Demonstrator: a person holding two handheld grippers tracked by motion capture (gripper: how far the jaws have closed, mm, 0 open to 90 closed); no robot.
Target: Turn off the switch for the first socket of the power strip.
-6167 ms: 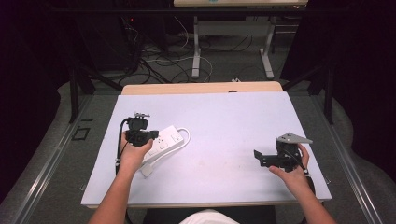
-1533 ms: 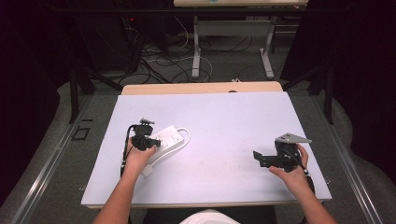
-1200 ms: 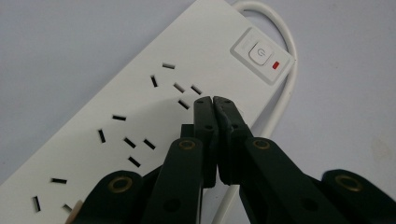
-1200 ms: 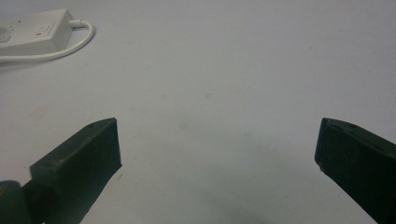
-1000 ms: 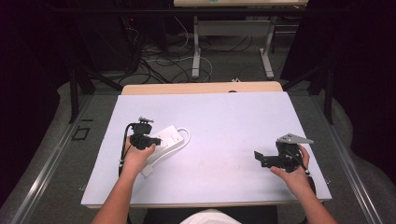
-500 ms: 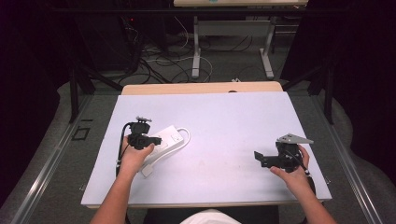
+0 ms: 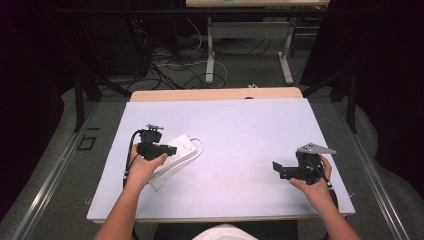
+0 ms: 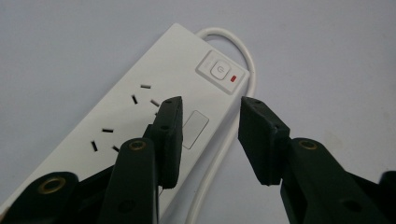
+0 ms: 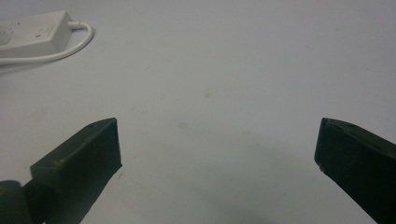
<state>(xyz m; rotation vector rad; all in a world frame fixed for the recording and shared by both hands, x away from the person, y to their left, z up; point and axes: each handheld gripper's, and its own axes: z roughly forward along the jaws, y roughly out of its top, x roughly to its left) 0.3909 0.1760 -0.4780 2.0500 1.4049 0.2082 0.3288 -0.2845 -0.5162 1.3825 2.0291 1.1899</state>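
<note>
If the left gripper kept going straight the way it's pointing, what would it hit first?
Probably the white power strip: the left gripper, jaws just opening with nothing gripped, points at its switch end; depth is unclear.

One power strip [image 7: 177, 150], two grippers, apparently one table [image 7: 240, 125].

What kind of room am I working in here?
Most likely a lab or test workshop: a pale covered table bearing a white power strip, loose cables on the floor beyond, and dark curtains around it.

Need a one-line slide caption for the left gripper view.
Left gripper poised over a white power strip, jaws just opening and apart with nothing pinched, near its switch.
</note>
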